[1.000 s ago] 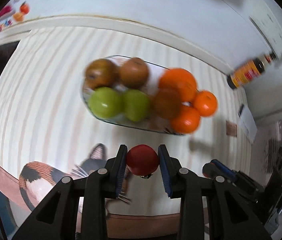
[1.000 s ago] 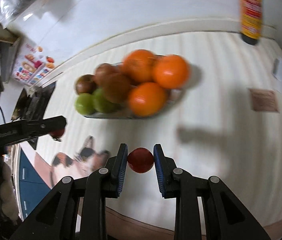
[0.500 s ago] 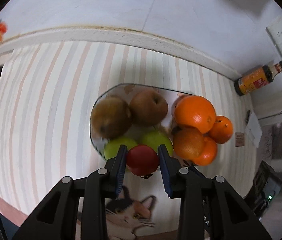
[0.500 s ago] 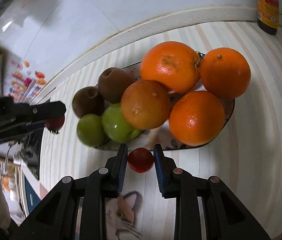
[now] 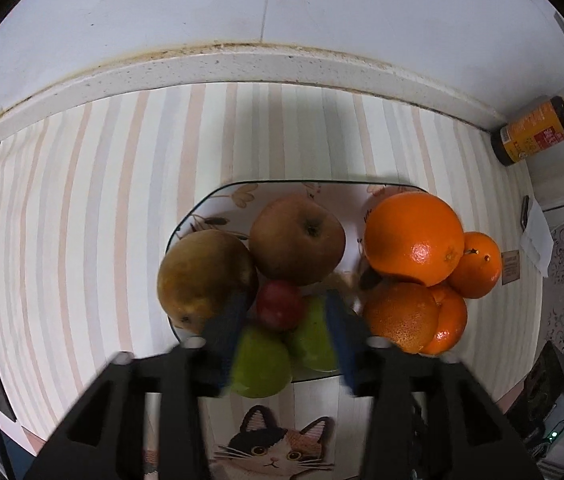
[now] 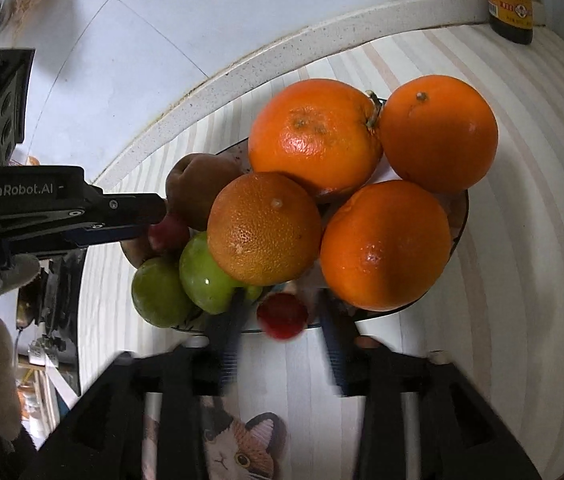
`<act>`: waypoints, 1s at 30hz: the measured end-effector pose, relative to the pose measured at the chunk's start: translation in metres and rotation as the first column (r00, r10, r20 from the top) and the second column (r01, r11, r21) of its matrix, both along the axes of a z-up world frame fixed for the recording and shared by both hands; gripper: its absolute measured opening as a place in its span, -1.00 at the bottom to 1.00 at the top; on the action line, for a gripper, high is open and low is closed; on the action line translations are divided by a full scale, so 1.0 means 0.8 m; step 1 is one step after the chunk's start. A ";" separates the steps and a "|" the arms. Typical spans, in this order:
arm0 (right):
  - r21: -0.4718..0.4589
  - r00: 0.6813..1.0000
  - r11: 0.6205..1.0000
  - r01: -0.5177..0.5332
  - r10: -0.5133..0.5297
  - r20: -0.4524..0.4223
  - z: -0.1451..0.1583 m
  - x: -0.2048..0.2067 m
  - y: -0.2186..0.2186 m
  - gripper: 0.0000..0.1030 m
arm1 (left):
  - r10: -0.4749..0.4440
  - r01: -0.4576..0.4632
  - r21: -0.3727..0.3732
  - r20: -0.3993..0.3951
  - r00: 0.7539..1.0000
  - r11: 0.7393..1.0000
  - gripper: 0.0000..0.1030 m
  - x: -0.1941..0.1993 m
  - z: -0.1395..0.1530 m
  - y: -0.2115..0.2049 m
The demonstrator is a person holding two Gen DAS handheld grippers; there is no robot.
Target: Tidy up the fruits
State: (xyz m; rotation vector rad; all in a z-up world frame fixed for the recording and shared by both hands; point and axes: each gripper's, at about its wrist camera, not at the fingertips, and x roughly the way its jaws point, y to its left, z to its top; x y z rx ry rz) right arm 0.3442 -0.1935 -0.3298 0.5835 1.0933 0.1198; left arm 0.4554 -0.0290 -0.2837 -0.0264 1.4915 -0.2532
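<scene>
Fruits: your plate (image 5: 218, 196) holds two brown pears (image 5: 297, 239), two green fruits (image 5: 260, 364) and four oranges (image 5: 413, 238), directly ahead of both grippers.
Left gripper (image 5: 285, 316): half a second ago you held a small red fruit (image 5: 280, 306) tight between the pads. Now the jaws stand wide apart and blurred, and this fruit lies free between them, on the green fruits and just below the pears.
Right gripper (image 6: 280, 312): it also was closed on a red fruit (image 6: 282, 316) before. Now its fingers are spread and blurred, and the fruit is between them without touching, at the near rim of the plate (image 6: 459, 216). If it already rests there, I cannot tell.
Position: both grippers are closer to the plate than before.
Surroundings: a striped mat (image 5: 102, 200) with a cat picture (image 5: 278, 446) lies under your grippers; a sauce bottle (image 5: 537, 130) stands far right of the left gripper.
</scene>
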 end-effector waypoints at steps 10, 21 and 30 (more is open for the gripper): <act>-0.081 1.000 0.997 -0.020 0.020 -0.002 0.058 -0.034 0.000 0.85 | 0.087 -0.091 0.034 0.109 0.990 0.995 0.80 -0.048 0.047 0.040; -0.335 0.997 0.941 -0.055 0.070 0.035 0.162 -0.054 -0.050 0.88 | 0.179 -0.199 0.068 0.229 0.957 0.978 0.80 -0.158 0.105 0.033; -0.379 0.987 0.922 -0.077 0.123 0.098 0.241 -0.111 -0.045 0.88 | 0.192 -0.222 0.047 0.345 0.919 0.974 0.80 -0.227 0.185 0.028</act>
